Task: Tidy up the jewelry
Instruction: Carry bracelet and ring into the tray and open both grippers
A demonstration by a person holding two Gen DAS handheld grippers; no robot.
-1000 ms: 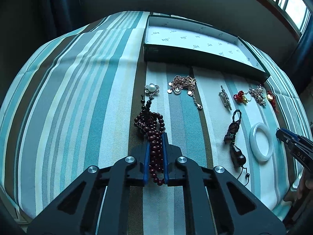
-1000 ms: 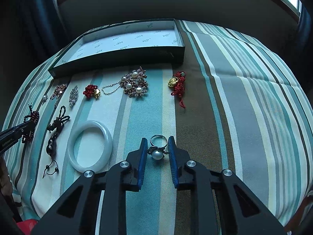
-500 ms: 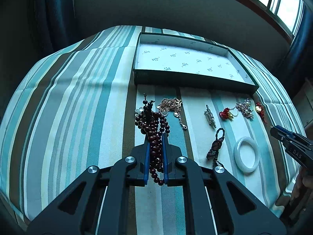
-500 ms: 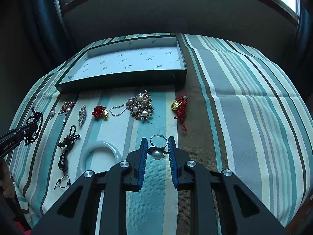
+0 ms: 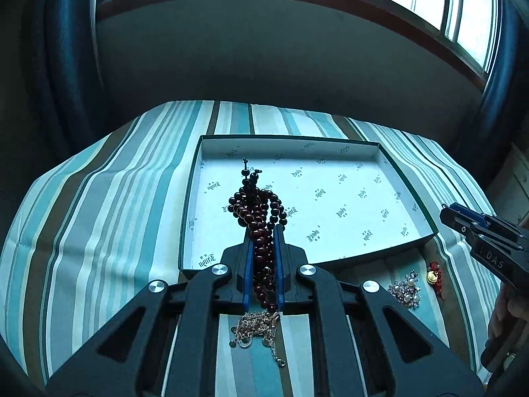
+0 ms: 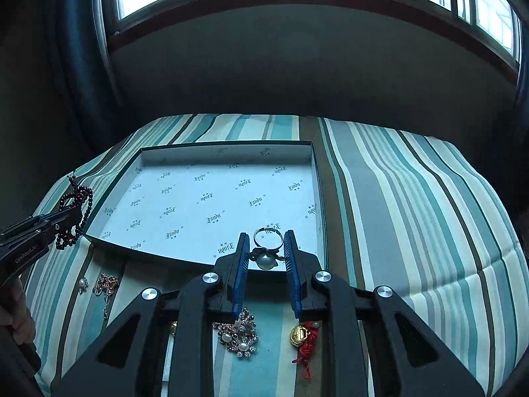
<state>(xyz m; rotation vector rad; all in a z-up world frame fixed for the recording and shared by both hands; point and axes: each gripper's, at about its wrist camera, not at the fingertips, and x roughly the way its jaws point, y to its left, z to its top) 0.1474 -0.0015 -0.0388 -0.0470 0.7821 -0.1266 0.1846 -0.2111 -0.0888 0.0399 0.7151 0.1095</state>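
Note:
My left gripper [image 5: 263, 231] is shut on a dark red bead bracelet [image 5: 256, 203], whose loops hang out in front of the jaws over the left part of the shallow dark green box [image 5: 410, 243] with white printed lining. My right gripper [image 6: 264, 241] is shut on a pearl ring [image 6: 266, 258], held above the near right edge of the same box [image 6: 109, 241]. The left gripper with the bracelet [image 6: 74, 211] shows at the left edge of the right wrist view; the right gripper [image 5: 444, 213] shows at the right edge of the left wrist view.
The box rests on a striped teal, white and brown cloth [image 5: 99, 215]. In front of the box lie a gold chain [image 5: 256, 329], a pearl brooch [image 6: 239, 334], a gold charm on red cord [image 6: 302, 337] and a small pearl flower [image 6: 82, 283]. A dark wall and windows rise behind.
Both grippers have risen and moved forward from the row of jewelry toward the box, carrying the bracelet and the ring. The box now fills the middle of both views.

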